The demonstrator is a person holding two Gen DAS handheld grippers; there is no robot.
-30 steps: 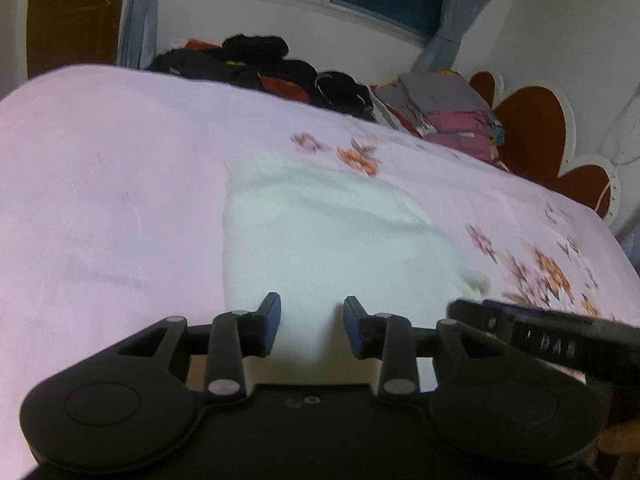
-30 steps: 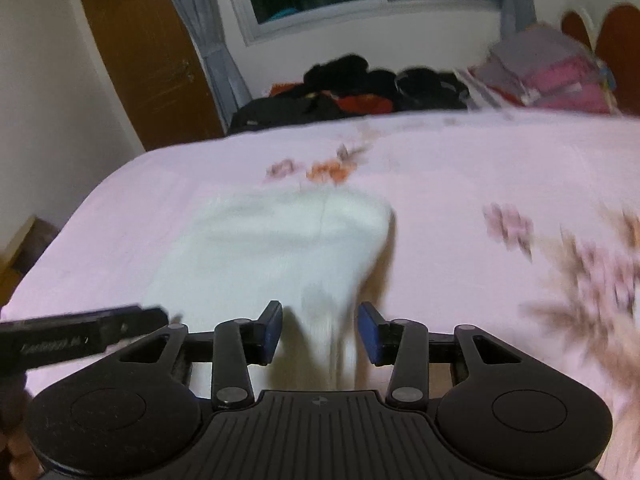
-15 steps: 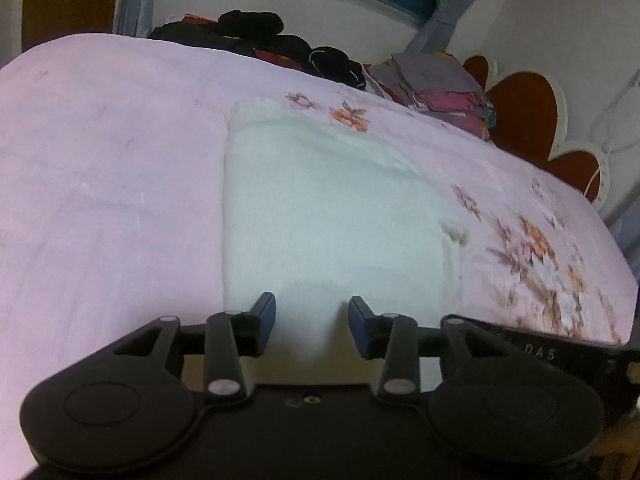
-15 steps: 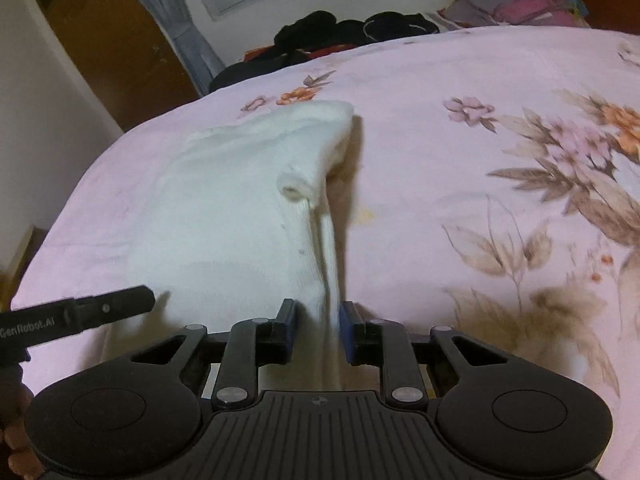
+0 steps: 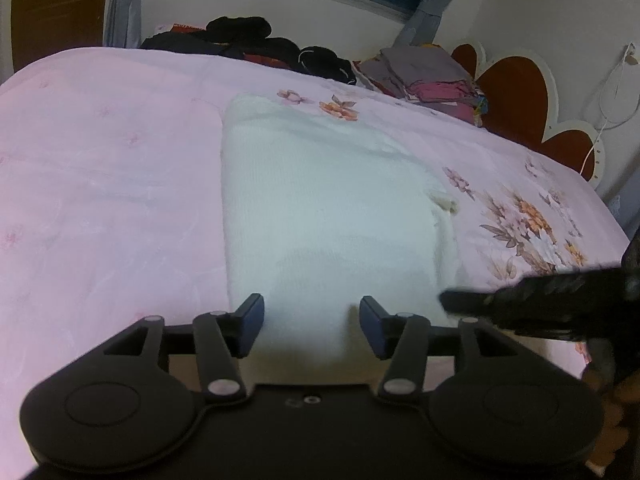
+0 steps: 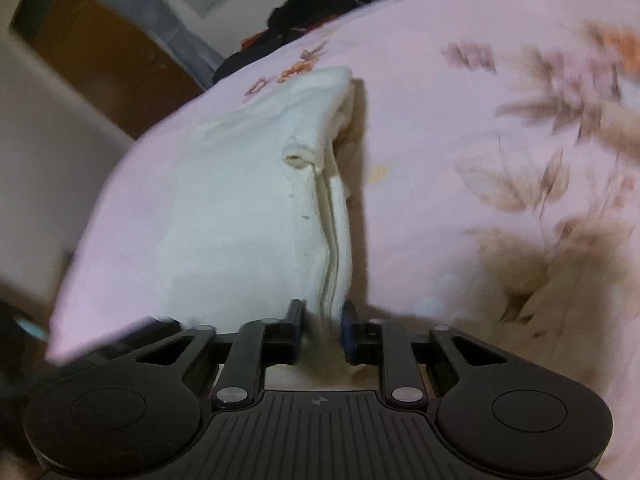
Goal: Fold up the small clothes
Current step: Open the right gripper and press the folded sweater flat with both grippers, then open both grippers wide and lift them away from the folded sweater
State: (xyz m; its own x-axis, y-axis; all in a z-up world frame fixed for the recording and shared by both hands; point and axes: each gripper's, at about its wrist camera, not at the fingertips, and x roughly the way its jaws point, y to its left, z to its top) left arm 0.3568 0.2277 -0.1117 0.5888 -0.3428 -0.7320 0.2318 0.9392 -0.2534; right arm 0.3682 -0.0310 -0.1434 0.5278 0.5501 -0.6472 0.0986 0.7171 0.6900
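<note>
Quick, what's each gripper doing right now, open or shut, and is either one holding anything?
Left gripper: jaws opening, apart over the white garment, gripping nothing.
Right gripper: jaws closing on the garment's stacked edge, pinched between the pads.

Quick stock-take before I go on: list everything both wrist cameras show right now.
white garment: one, white, flat on the bed.
bedspread: one, pink floral, under it.
dark clothes pile: one, black and red, far edge.
folded stack: one, grey and magenta, by the headboard.
headboard: one, brown and white.
door: one, brown.
left gripper: black, jaws opening over the garment.
right gripper: black, jaws closing on the garment's edge.
</note>
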